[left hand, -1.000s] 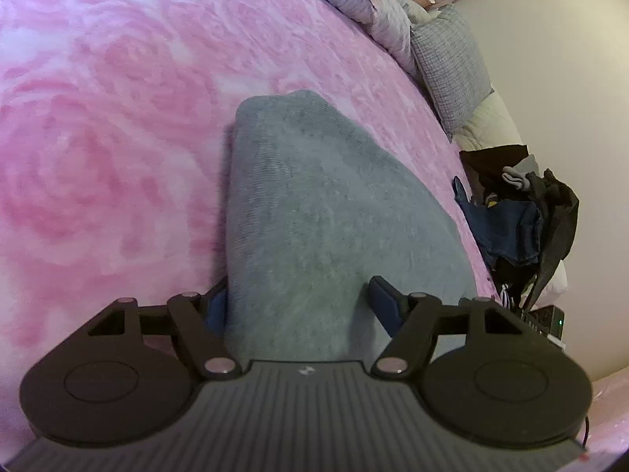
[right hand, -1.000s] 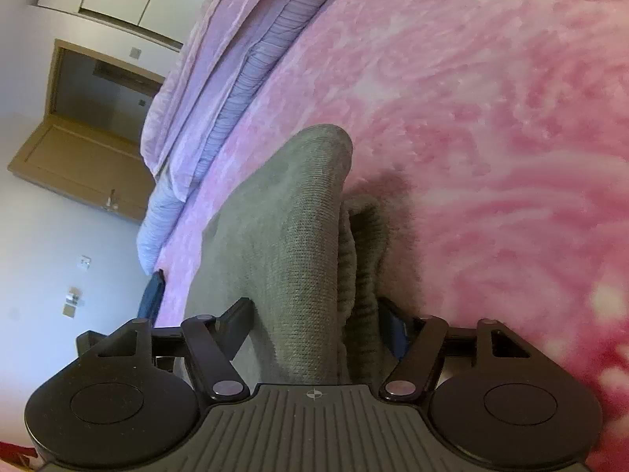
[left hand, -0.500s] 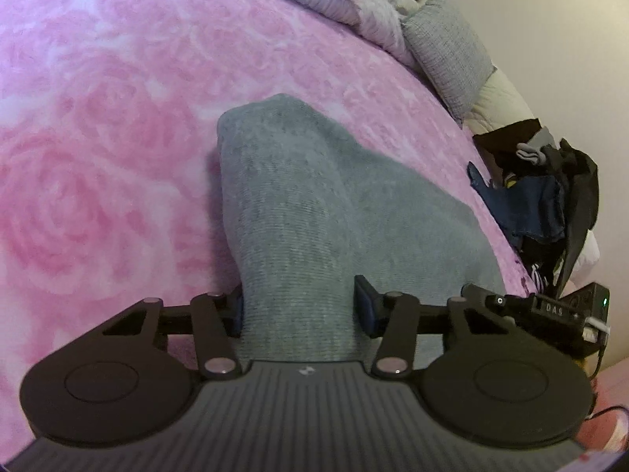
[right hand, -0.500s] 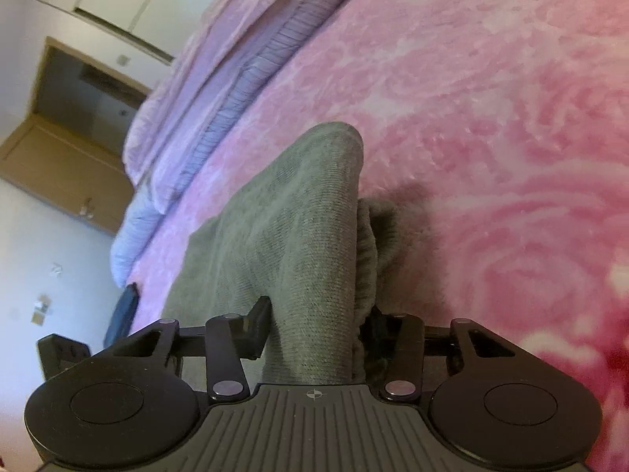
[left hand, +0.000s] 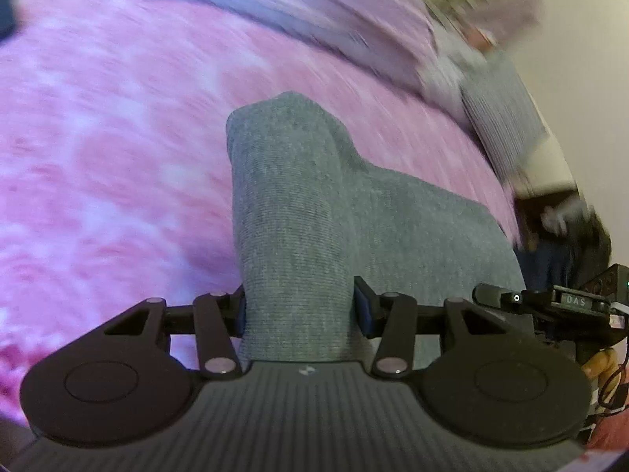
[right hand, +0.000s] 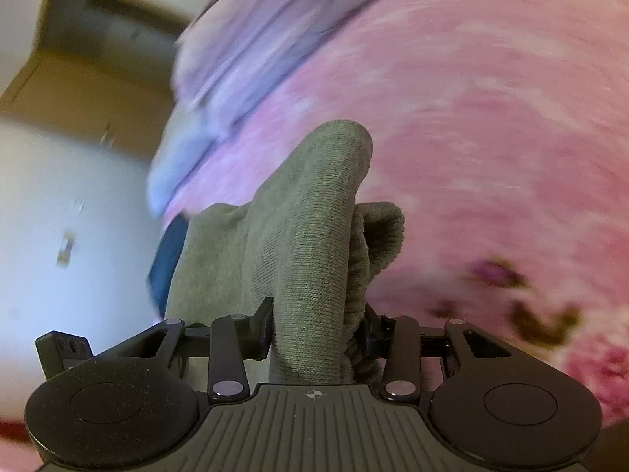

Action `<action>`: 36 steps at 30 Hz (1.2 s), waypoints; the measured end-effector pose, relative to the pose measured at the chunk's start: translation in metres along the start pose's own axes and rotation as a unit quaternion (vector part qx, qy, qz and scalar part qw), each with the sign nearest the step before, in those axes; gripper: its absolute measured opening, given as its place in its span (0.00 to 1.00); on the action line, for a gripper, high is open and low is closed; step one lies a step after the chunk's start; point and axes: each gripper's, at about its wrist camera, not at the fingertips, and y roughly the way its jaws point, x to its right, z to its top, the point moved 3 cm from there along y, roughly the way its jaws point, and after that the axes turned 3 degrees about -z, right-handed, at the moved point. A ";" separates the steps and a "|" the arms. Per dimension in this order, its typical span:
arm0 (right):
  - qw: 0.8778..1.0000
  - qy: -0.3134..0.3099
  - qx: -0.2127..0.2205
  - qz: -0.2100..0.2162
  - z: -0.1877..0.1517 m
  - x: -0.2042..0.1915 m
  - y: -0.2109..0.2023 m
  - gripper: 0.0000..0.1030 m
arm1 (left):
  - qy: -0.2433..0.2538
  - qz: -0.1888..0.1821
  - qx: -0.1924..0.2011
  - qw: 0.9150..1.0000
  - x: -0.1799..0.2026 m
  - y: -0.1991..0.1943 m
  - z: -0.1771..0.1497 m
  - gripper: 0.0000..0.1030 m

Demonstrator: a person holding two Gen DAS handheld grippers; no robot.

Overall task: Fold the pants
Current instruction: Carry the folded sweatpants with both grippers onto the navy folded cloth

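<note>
The grey knit pants (left hand: 298, 212) hang bunched between both grippers, lifted above the pink bed. My left gripper (left hand: 299, 308) is shut on one gathered end, the cloth pinched between its blue pads. In the right wrist view the pants (right hand: 314, 236) rise in a thick fold, with a ribbed edge curling at its right side. My right gripper (right hand: 318, 332) is shut on that fold. The fabric spans towards the other gripper, whose black body (left hand: 550, 303) shows at the right of the left wrist view.
A pink rose-patterned blanket (left hand: 98, 137) covers the bed. Striped lilac pillows and bedding (left hand: 314, 4) lie along its far side. A dark pile of clothes (left hand: 566, 236) sits by the wall. A wooden door frame (right hand: 78, 59) and white wall appear in the right wrist view.
Both grippers closed tighter on the pants and lifted them off the bed. The views are now blurred from fast motion, and the background has swung.
</note>
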 end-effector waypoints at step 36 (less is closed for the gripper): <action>0.910 -0.334 -0.200 0.143 0.075 -0.512 0.657 0.37 | -0.245 0.159 0.286 0.913 -0.559 -0.199 0.266 0.42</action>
